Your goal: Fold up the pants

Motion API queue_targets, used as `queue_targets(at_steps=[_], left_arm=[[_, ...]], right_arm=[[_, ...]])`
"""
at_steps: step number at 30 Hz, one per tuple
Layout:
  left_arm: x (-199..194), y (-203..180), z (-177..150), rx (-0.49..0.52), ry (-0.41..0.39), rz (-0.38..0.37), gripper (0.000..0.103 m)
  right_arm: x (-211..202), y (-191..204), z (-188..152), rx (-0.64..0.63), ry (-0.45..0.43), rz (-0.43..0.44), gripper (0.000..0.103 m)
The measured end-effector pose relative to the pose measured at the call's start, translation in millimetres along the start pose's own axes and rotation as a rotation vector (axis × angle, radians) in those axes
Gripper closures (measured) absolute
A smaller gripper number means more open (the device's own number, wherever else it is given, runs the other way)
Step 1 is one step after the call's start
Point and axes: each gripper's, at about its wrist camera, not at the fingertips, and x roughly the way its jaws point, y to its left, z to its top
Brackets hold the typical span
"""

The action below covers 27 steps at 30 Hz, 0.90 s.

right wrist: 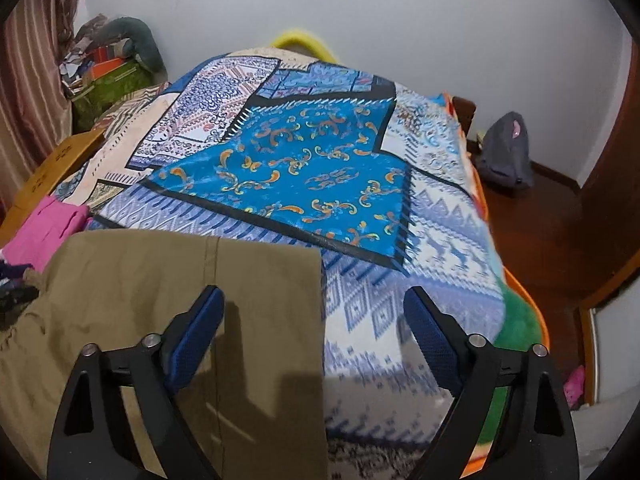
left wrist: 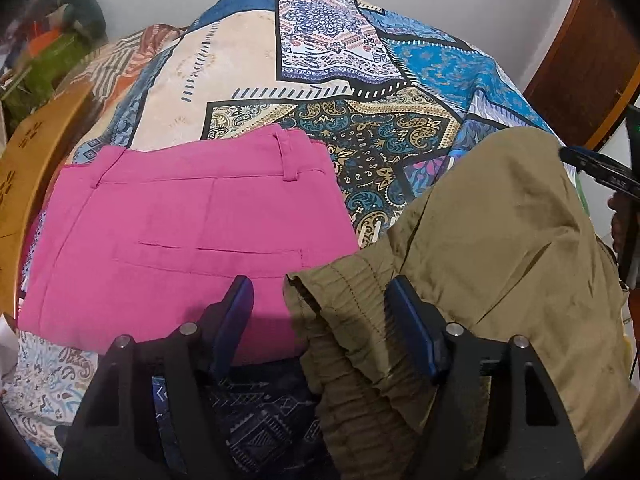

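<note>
The khaki pants (left wrist: 492,240) lie on the patterned bedspread (right wrist: 304,160), beside pink pants (left wrist: 180,224). The left gripper (left wrist: 320,300) straddles their elastic waistband, parted, not pinching. The right gripper (right wrist: 312,304) gapes over their hem edge, empty.

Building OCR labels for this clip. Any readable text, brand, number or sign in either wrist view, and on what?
None readable in either view.
Right gripper: pale marks on its black body at the edge of the left wrist view, too blurred to read.
Wooden board: dark stamped motifs, not letters.
Olive pants, pink pants, patterned bedspread: no label or print showing.
</note>
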Motion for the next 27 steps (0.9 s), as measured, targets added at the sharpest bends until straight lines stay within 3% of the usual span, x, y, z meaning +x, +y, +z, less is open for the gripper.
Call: queue_targets(at_steps=[3, 5, 8, 12, 16, 19, 27], left_arm=[[0.0, -3.5, 0.6, 0.012, 0.003, -0.025, 0.046], [0.8, -5.3, 3.1, 0.014, 0.01, -0.032, 0.054], [1.8, -7.8, 6.0, 0.021, 0.007, -0.02, 0.058], [-2.2, -9.6, 8.2, 0.013, -0.018, 0.03, 0.07], [-12.0, -25.9, 12.2, 0.108, -0.056, 0.108, 0.086], [-27.1, -30.7, 20.2, 0.13, -0.096, 0.12, 0.093], [-74.7, -36.0, 50.6, 0.12, -0.214, 0.13, 0.094]], right_arm=[[18.3, -0.6, 2.4, 0.032, 0.049, 0.06, 0.034], [18.2, -0.1, 1.3, 0.05, 0.029, 0.076, 0.036], [14.3, 3.4, 0.2, 0.049, 0.022, 0.117, 0.063], [11.2, 9.9, 2.5, 0.012, 0.017, 0.064, 0.091], [2.6, 9.7, 7.8, 0.016, -0.015, 0.059, 0.096], [-10.9, 9.7, 15.7, 0.013, -0.059, 0.043, 0.096], [-62.6, 10.8, 43.8, 0.013, -0.183, 0.015, 0.097]])
